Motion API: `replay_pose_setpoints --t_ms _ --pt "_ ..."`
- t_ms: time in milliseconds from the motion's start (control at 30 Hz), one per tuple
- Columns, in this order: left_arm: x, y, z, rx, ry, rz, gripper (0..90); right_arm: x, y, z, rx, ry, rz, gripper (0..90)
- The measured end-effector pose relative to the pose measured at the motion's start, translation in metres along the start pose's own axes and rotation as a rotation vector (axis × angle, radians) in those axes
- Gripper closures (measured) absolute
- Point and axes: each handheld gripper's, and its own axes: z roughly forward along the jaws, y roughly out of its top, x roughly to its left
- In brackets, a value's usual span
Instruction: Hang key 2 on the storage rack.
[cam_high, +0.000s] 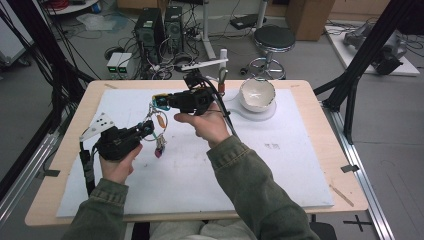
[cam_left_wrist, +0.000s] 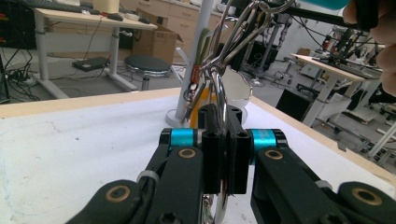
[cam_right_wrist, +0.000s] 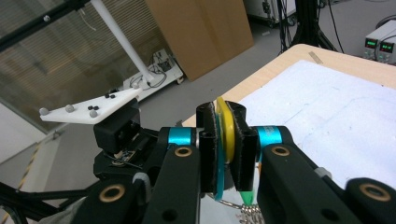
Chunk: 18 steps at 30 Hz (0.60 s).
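A bunch of key rings with coloured tags (cam_high: 159, 132) hangs between my two grippers above the white mat (cam_high: 210, 175). My left gripper (cam_high: 148, 128) is shut on a large metal ring (cam_left_wrist: 219, 88) of the bunch; the left gripper view has the ring pinched between its jaws (cam_left_wrist: 223, 119), with carabiners and an orange tag above. My right gripper (cam_high: 159, 101) comes in from the right and holds the top of the bunch. Its jaws (cam_right_wrist: 226, 119) are shut on a yellow round tag (cam_right_wrist: 225, 128) with a teal piece beside it. The left gripper's body (cam_right_wrist: 116, 135) sits just beyond.
A white bowl (cam_high: 257, 95) sits on a round white base at the back right of the mat. Next to it stands a thin white stand (cam_high: 222, 70). Beyond the wooden table edge (cam_high: 200, 82) are a stool (cam_high: 272, 40) and computer towers.
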Motion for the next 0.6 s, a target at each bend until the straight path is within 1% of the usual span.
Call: replay_pose_setpoints --t_ms 67,100,167,200,267,400,433,467,500,533,600 --pt "-0.001 0.000 0.000 -0.006 0.020 0.018 86.8 -0.004 -0.003 -0.002 0.000 -0.021 0.007 74.9" --pt "-0.001 0.000 0.000 -0.004 0.018 0.026 86.8 -0.009 -0.005 -0.004 -0.004 -0.034 0.020 70.4" --pt "-0.002 0.000 0.000 0.001 0.017 0.038 86.8 -0.016 -0.007 -0.007 -0.004 -0.052 0.052 65.1" --pt "-0.003 0.000 0.000 -0.002 0.017 0.036 86.8 -0.019 -0.009 -0.009 -0.009 -0.070 0.054 61.8" --pt "-0.002 0.001 0.000 -0.004 0.009 0.020 86.8 -0.022 -0.011 -0.013 -0.018 -0.088 0.074 54.4" --pt "-0.002 0.001 -0.001 -0.001 0.019 0.021 86.8 -0.031 -0.018 -0.023 -0.041 -0.153 0.103 37.4" --pt "-0.001 0.002 -0.001 -0.003 0.015 0.018 86.8 -0.032 -0.020 -0.026 -0.046 -0.175 0.104 32.5" --pt "-0.001 0.002 -0.001 -0.005 0.017 0.013 86.8 -0.034 -0.022 -0.028 -0.048 -0.207 0.094 26.9" --pt "-0.001 0.002 -0.002 -0.003 0.021 0.016 86.8 -0.035 -0.025 -0.030 -0.053 -0.235 0.082 23.3" --pt "0.000 0.002 -0.002 -0.004 0.020 0.009 86.7 -0.037 -0.027 -0.032 -0.054 -0.251 0.075 20.1" --pt "0.001 0.003 -0.002 -0.011 0.022 0.004 86.7 -0.042 -0.033 -0.035 -0.051 -0.279 0.079 12.3"
